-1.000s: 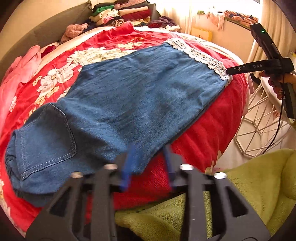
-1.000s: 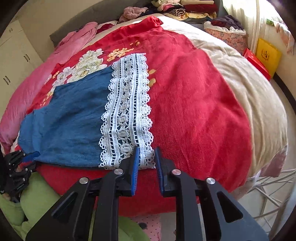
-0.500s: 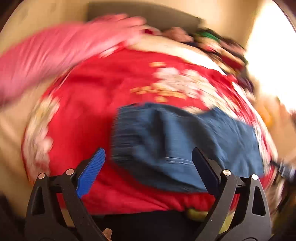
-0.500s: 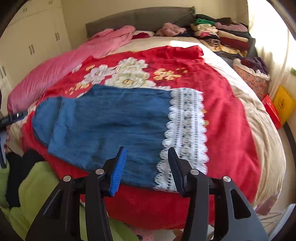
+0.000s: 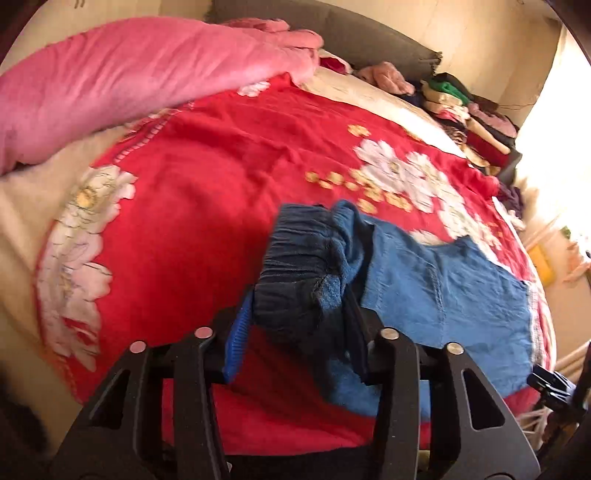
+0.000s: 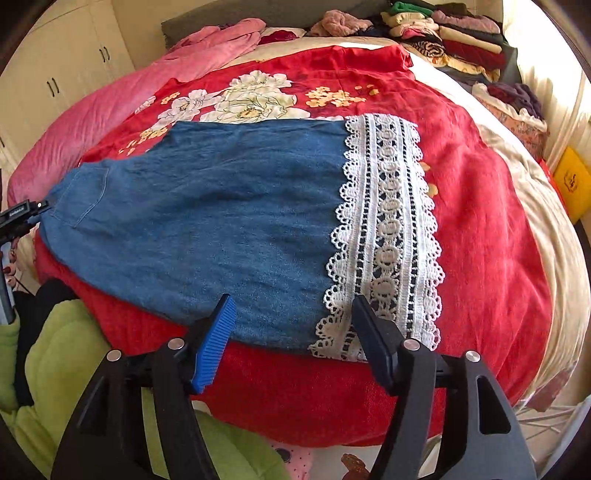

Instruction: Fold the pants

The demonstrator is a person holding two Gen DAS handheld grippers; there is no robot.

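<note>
Blue denim lace-hemmed pants [image 6: 229,206] lying halved lengthwise | your left gripper [image 5: 299,332] is clamping waistband | right gripper [image 6: 291,336] is hovering agape | cross-folds remaining

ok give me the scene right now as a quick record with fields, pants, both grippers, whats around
pants: blue denim pants lying flat across a red floral bedspread
hem: white lace band at the leg end, near the right gripper
waistband: bunched elastic waistband lifted between the left gripper's fingers
left gripper: left gripper shut on the waistband
right gripper: right gripper open, at the near edge of the pants, holding nothing
surroundings: pink quilt at the bed's far side, stacked folded clothes by the headboard
</note>
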